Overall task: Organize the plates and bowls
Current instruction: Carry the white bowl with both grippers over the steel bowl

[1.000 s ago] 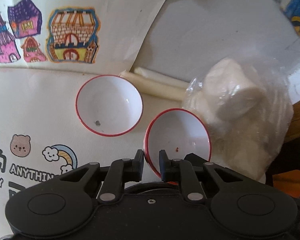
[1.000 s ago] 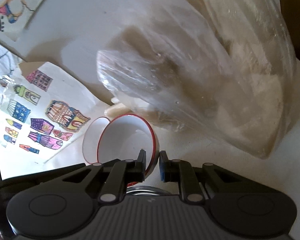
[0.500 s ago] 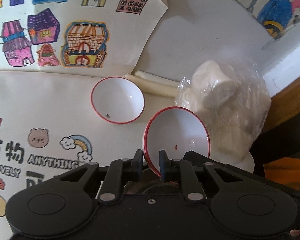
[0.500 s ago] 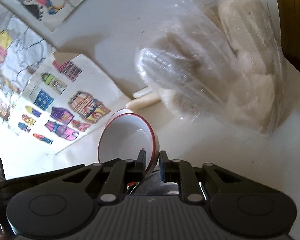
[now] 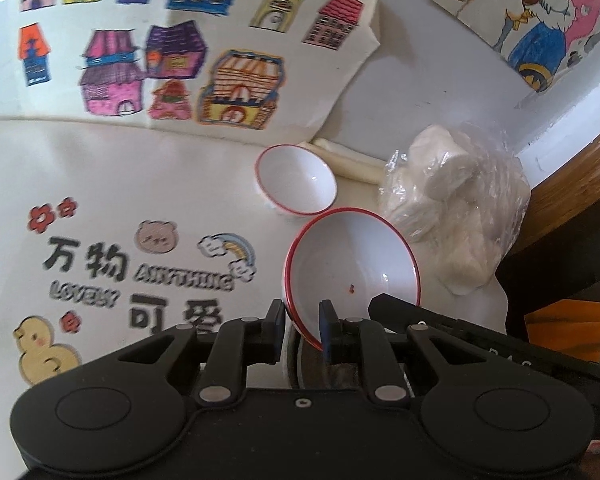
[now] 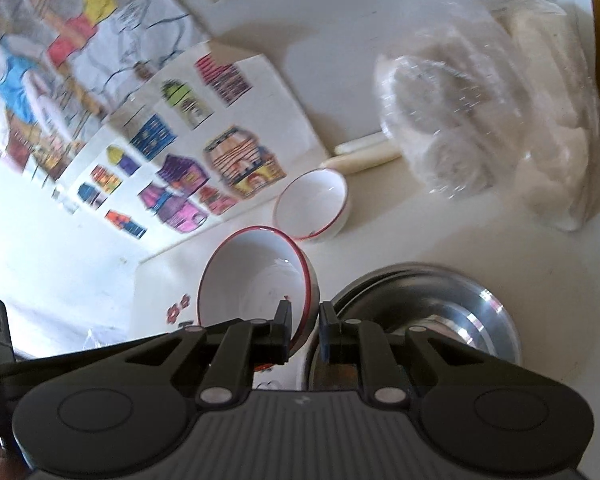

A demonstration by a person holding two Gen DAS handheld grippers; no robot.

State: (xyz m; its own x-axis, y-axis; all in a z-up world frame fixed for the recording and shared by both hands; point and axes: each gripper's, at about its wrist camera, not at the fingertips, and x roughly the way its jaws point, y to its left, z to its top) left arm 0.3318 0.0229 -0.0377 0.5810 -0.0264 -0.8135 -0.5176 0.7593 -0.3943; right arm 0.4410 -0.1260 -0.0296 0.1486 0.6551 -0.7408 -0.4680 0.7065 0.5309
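My left gripper (image 5: 302,326) is shut on the near rim of a white bowl with a red rim (image 5: 352,264) and holds it tilted above the table. My right gripper (image 6: 304,328) is shut on the rim of the same kind of bowl (image 6: 256,280); whether it is the same bowl I cannot tell. A second red-rimmed white bowl (image 5: 296,180) sits on the table further back; it also shows in the right wrist view (image 6: 312,204). A steel dish (image 6: 428,304) lies under my right gripper.
A clear plastic bag of white lumps (image 5: 456,204) lies at the right, by the wooden table edge (image 5: 572,160). A white roll (image 5: 348,160) lies behind the far bowl. Drawings of coloured houses (image 5: 180,60) cover the back. A printed cloth (image 5: 100,240) covers the table.
Both grippers have drawn back and up from the bag and the far bowl, carrying the held bowl. The steel dish has come into the right wrist view.
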